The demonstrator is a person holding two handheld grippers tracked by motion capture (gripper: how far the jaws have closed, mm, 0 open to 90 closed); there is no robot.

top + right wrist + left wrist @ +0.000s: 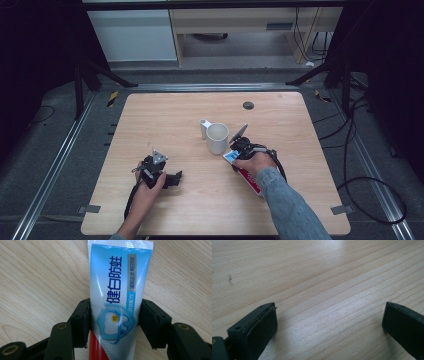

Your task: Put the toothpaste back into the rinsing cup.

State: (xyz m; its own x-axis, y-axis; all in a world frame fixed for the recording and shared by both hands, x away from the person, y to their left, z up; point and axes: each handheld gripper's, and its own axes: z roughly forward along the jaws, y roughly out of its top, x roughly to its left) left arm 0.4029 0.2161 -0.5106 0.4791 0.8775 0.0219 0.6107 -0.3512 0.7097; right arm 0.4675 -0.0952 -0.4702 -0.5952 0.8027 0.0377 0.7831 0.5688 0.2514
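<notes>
Left claw (176, 178) sits low on the wooden tabletop (165, 110), left of centre, held in the left hand (146, 192). In the left gripper view (329, 322) its jaws are spread wide with bare wood grain between them.

Mid-table: white mug (217, 138), upright, open top. A small white cylinder (204, 128) stands just behind and to the left of it, touching or nearly so; can't tell which.

Right of the mug: right hand (255, 164) holds the right claw (234, 159) near the mug's base. A toothpaste tube (250, 179) lies flat on the tabletop under it, blue-white end toward the mug, red end toward the person. In the right gripper view the tube (117, 290) runs up between the jaws (113, 322): left pad against the tube's edge, right pad at the other edge with maybe a sliver of gap. Straddling the tube, half closed; can't tell if it's a firm pinch.
</notes>
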